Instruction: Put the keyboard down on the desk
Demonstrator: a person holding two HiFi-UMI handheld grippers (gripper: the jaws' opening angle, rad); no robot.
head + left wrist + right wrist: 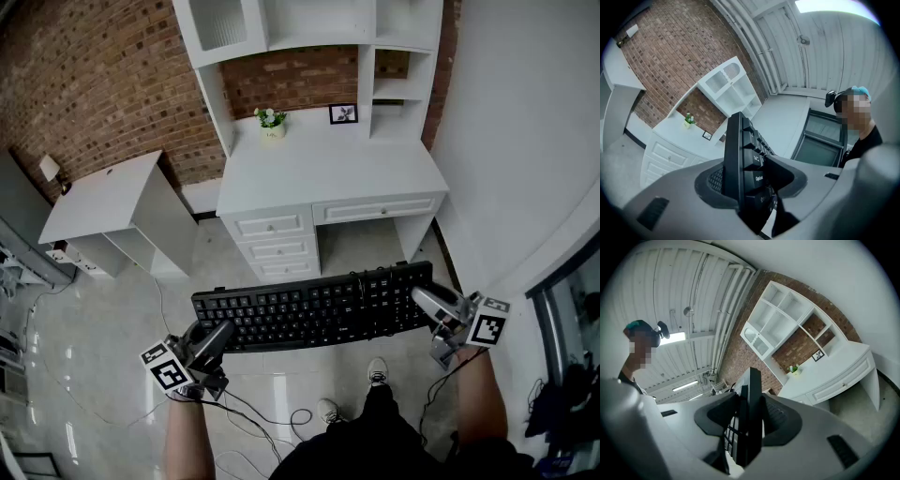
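White desk (328,169), brick wall (94,75), keyboard (314,307) above perhaps-tiled floor (103,319)

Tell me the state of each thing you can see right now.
keyboard: held in the air, short of the desk
left gripper: shut on the keyboard's left end
right gripper: shut on the keyboard's right end
desk drawers: closed
plant: upright on the desk
picture frame: standing on the desk
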